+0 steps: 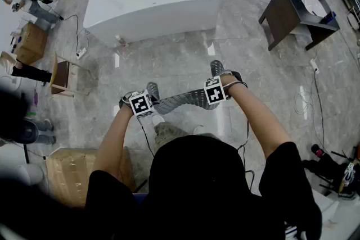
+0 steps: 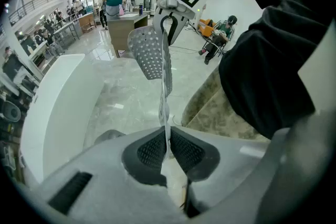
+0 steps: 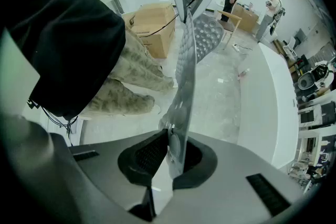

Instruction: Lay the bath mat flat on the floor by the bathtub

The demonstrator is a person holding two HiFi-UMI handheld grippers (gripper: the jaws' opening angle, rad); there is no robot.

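Gripper count is two: the left gripper (image 2: 167, 145) is clenched on one end of the single grey perforated bath mat (image 1: 181, 100), the right gripper (image 3: 170, 150) on the other end, so it hangs stretched in the air near the one white bathtub (image 1: 152, 0), not touching it

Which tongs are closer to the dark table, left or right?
Right. The right tongs hold the bath mat at the end toward the dark table; the left tongs grip its other end, farther away.

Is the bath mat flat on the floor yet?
No, held up: left gripper and right gripper each clamp an edge, and the bath mat sags between them.
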